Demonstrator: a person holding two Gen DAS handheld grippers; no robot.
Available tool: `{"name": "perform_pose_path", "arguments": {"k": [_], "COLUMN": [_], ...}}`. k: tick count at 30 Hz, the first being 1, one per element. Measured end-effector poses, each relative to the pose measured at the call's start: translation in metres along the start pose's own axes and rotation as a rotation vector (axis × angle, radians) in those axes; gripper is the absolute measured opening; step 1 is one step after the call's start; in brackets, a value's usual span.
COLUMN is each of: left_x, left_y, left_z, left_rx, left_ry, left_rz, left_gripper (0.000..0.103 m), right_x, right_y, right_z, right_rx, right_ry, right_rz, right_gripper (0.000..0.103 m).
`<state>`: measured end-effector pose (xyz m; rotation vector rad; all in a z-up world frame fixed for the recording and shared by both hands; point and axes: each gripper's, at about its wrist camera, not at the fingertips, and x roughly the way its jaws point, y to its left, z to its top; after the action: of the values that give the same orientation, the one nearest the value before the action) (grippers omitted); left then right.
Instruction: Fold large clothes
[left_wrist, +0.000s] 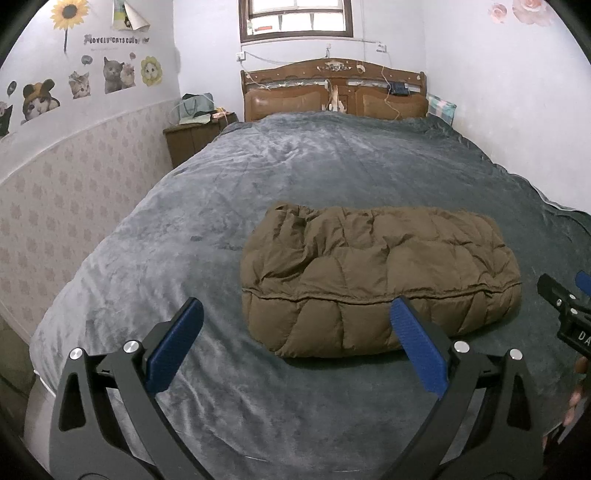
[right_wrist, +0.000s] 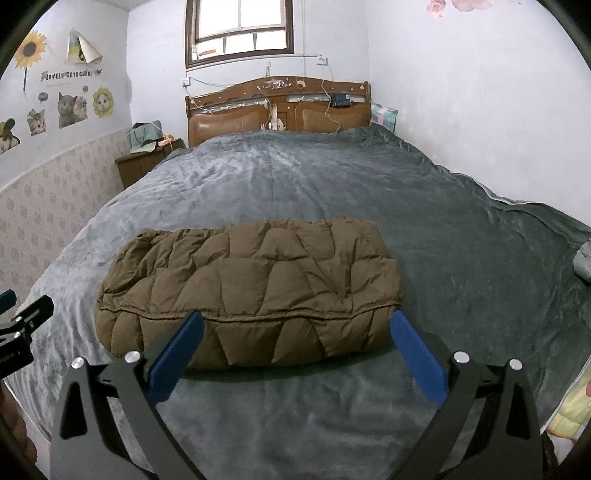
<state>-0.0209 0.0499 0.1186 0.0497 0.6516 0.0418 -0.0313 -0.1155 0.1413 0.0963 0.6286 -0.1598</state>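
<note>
Wide bare blanket (left_wrist: 258, 177) around the folded brown jacket (left_wrist: 376, 277), the only obstacle mid-bed.

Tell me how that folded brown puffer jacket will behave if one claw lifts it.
The brown puffer jacket looks puffy and quilted, so it is probably light for its bulk. It is likely floppy: lifted by one edge, the fold would probably fall open. Its smooth shell may slip on the claw pads.
</note>
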Motion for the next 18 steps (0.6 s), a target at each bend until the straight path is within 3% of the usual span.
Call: {"name": "perform_pose_path", "arguments": {"k": [18], "left_x": [0.0054], "left_y": [0.0029], "left_z": [-0.0006], "left_rx": [0.008], "left_ry": [0.011], "left_rz": [-0.004], "left_gripper": [0.100], "right_x": [0.0000], "right_y": [0.0020], "right_z": [0.0001], "right_rx": [-0.001], "right_ry": [0.001], "right_rz": [-0.001], "right_gripper": [0.101]}}
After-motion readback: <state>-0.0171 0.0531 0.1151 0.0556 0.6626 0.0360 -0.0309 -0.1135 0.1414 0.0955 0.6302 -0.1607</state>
